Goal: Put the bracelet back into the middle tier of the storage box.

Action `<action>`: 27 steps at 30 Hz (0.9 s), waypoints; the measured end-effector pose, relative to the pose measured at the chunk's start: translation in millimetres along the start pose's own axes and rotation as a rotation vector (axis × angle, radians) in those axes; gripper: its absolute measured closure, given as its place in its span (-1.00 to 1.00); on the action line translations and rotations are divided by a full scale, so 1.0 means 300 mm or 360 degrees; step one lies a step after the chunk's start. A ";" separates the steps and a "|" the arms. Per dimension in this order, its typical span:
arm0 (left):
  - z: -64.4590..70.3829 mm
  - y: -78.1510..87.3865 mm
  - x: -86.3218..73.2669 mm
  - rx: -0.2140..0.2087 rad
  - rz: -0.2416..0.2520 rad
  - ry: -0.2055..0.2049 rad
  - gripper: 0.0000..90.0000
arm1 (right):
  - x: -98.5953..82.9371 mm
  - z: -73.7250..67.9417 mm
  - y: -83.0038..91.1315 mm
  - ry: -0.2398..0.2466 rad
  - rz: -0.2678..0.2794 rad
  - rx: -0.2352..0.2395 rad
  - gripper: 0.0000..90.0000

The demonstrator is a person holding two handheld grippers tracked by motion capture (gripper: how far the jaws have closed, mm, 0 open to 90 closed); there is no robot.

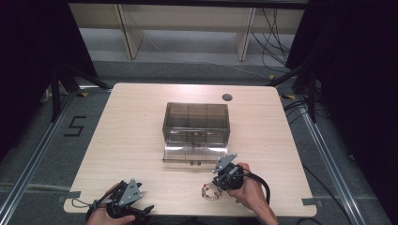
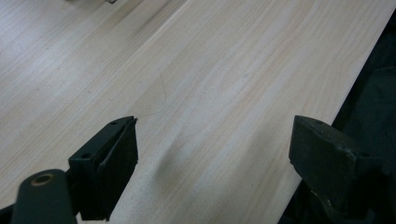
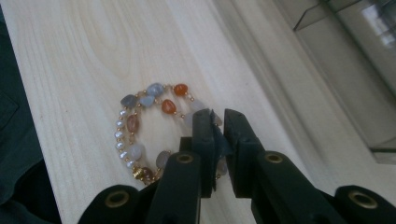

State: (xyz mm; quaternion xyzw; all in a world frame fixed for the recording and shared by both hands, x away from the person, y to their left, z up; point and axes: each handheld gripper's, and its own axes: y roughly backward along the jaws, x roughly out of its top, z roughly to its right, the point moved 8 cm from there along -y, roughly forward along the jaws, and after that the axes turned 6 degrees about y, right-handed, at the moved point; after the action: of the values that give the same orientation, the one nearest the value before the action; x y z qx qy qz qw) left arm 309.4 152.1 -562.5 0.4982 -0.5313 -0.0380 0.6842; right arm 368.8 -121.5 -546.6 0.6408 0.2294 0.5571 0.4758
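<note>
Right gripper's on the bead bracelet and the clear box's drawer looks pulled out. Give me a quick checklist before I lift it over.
1. Right gripper closed on the bead bracelet: ok, jaws pinch one side of the loop.
2. Grip depth: cannot tell, the jaws hide the pinched beads.
3. Rest of bracelet free of snags: ok, it lies loose on the table.
4. Drawer of the clear box open: ok, pulled out toward the person.
5. Drawer free of other items: cannot tell, too small in the high view.
6. Left gripper out of the path: ok, open, near the table's front edge.
</note>
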 end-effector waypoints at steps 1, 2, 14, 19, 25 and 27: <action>0.000 0.000 0.000 0.0000 0.0000 0.0000 -0.66 | 0.000 0.000 0.000 0.0000 0.0000 0.0000 0.87; 0.000 0.000 0.001 -0.0002 0.0004 -0.0016 -0.66 | 0.003 0.000 0.004 0.0027 0.0003 0.0011 0.87; -0.002 0.001 -0.001 -0.0009 -0.0005 -0.0010 -0.66 | 0.031 -0.001 0.105 0.0035 0.0081 -0.0068 0.87; -0.005 0.003 -0.005 -0.0016 -0.0031 -0.0034 -0.66 | 0.039 0.002 0.128 0.0047 0.0101 -0.0073 0.87; -0.008 0.004 -0.004 0.0001 -0.0023 -0.0014 -0.66 | 0.048 0.010 0.159 0.0068 0.0097 -0.0085 0.87; -0.007 -0.001 -0.001 0.0010 -0.0004 -0.0010 -0.66 | 0.053 0.013 0.174 0.0068 0.0102 -0.0078 0.87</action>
State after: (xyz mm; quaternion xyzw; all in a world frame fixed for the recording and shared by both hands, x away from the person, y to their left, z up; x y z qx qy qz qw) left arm 310.9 153.5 -562.8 0.5007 -0.5329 -0.0387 0.6810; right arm 364.4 -132.7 -493.3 0.6238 0.2051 0.5912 0.4683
